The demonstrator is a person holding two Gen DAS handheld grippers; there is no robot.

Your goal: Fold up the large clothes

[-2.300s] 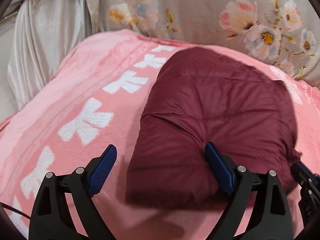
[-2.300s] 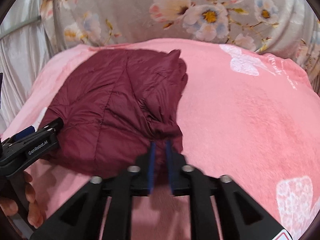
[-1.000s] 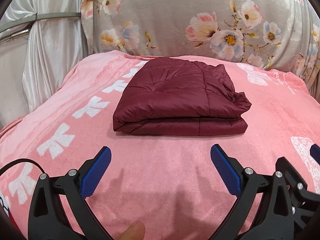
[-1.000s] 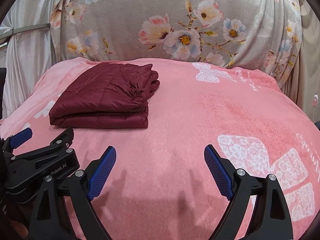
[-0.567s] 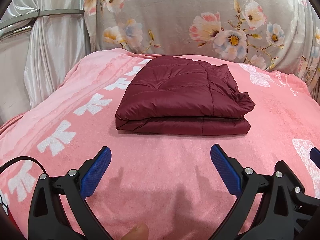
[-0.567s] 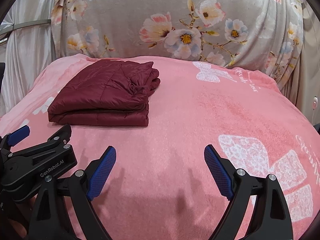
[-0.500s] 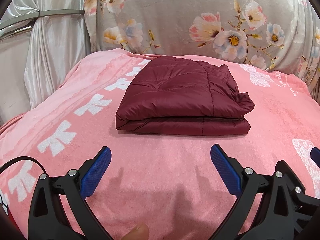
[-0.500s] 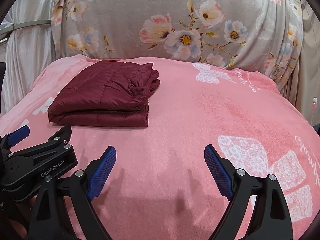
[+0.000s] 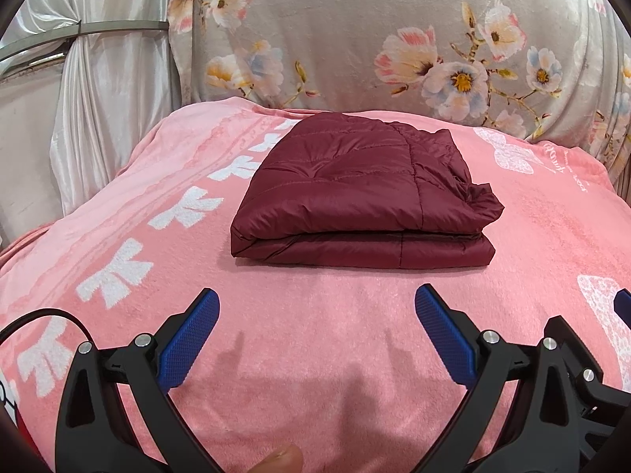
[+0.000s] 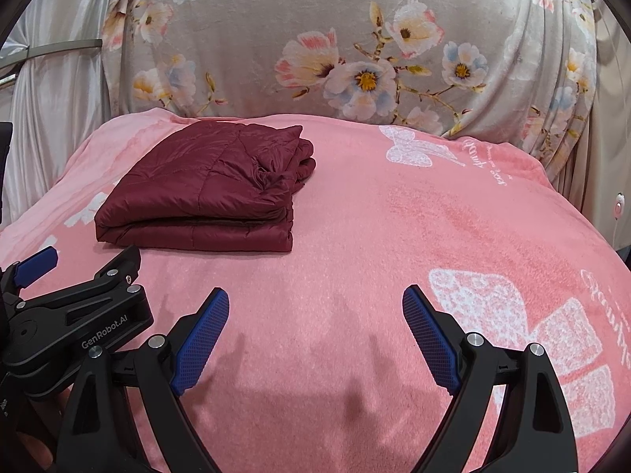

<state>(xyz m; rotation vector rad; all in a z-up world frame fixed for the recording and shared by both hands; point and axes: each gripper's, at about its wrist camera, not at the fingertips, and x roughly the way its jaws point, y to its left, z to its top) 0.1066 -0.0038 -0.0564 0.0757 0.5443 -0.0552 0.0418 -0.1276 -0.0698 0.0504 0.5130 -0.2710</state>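
Both grippers, left gripper (image 9: pixel 317 327) (stamped "GenRobot.AI") and right gripper (image 10: pixel 315 325), fingers spread, face the folded jacket (image 9: pixel 363 193); blanket (image 10: pixel 394 236) script seems unreadable.

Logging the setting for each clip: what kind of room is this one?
Most likely a bedroom at home: a folded maroon jacket lies on a pink bow-print blanket spread over what looks like a bed, with flowered fabric draped behind and a silvery curtain at the side.
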